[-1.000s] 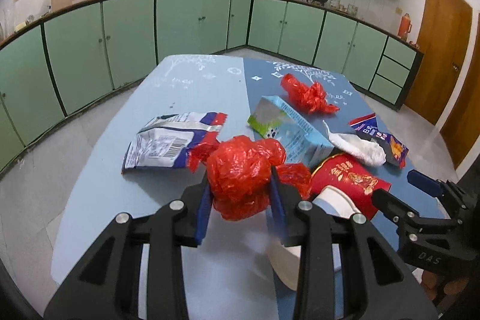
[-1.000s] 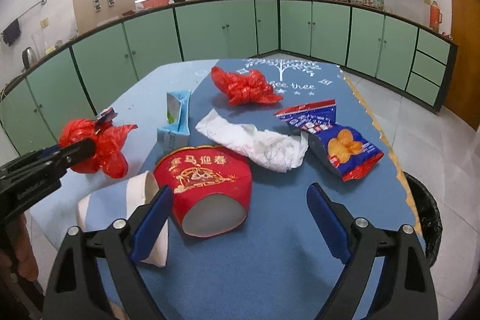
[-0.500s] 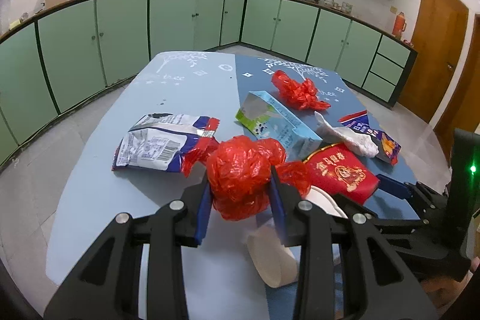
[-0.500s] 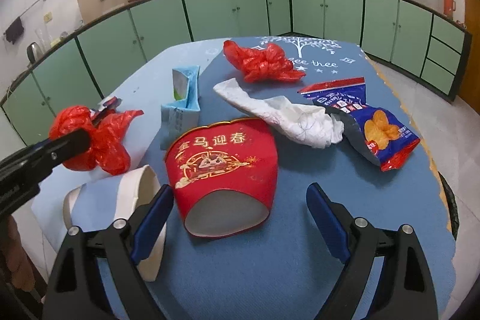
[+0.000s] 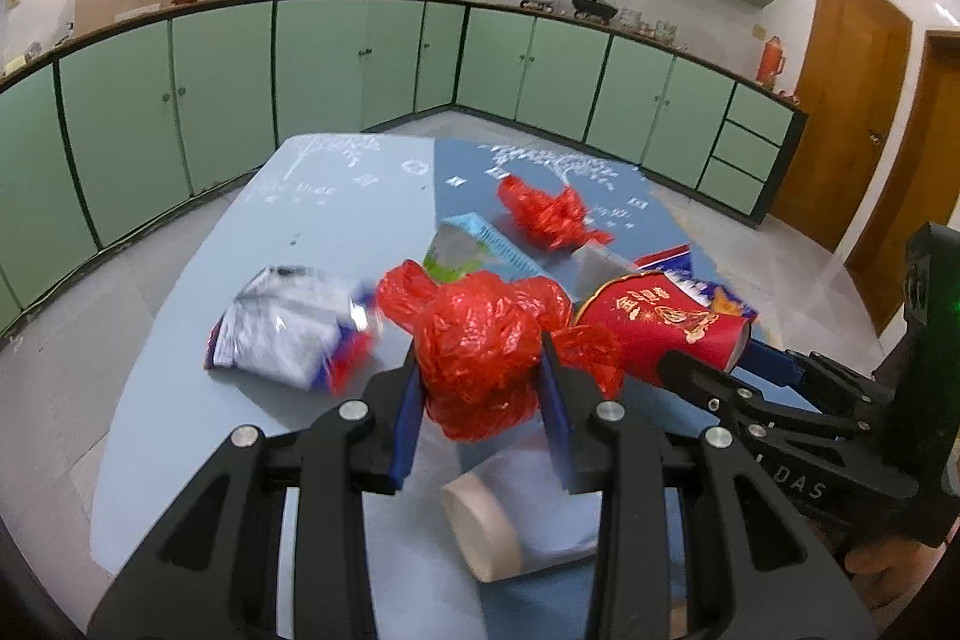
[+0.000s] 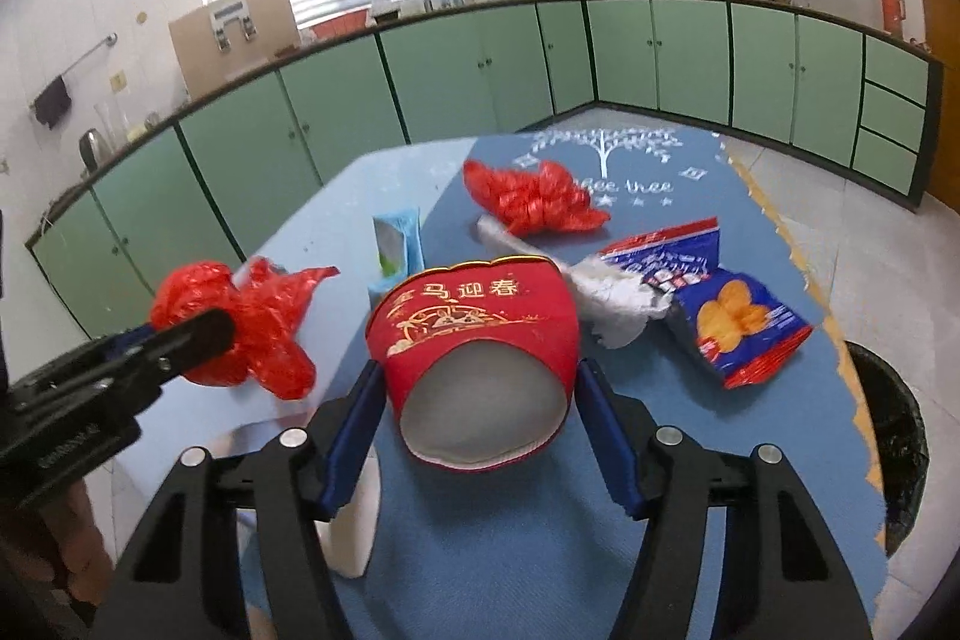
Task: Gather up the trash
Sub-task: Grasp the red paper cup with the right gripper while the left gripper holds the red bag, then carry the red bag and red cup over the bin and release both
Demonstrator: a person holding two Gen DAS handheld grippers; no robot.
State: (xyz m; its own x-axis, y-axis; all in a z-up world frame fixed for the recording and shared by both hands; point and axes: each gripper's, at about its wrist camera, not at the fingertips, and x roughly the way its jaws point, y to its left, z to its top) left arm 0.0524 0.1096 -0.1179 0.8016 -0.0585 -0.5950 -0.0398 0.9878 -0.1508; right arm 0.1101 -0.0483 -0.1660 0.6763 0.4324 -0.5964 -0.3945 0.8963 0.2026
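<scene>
Beside the red paper cup (image 6: pixel 480 334) | left gripper (image 5: pixel 480 400) clamps red bag (image 5: pixel 480 340) | right gripper (image 6: pixel 480 400) has just been closing, pads on cup | risk: thin wall crumples, slips

**Free room and obstacles on the table**

Bare table (image 5: pixel 336 220) is lying open at the far left. Crowding the right half are a red bag (image 6: pixel 534 199), carton (image 6: pixel 399 244), tissue (image 6: pixel 612 298) and chip packet (image 6: pixel 738 322). A white cup (image 5: pixel 510 514) is lying beneath the left gripper (image 5: pixel 480 388), just beside the right gripper (image 6: pixel 480 400).
</scene>
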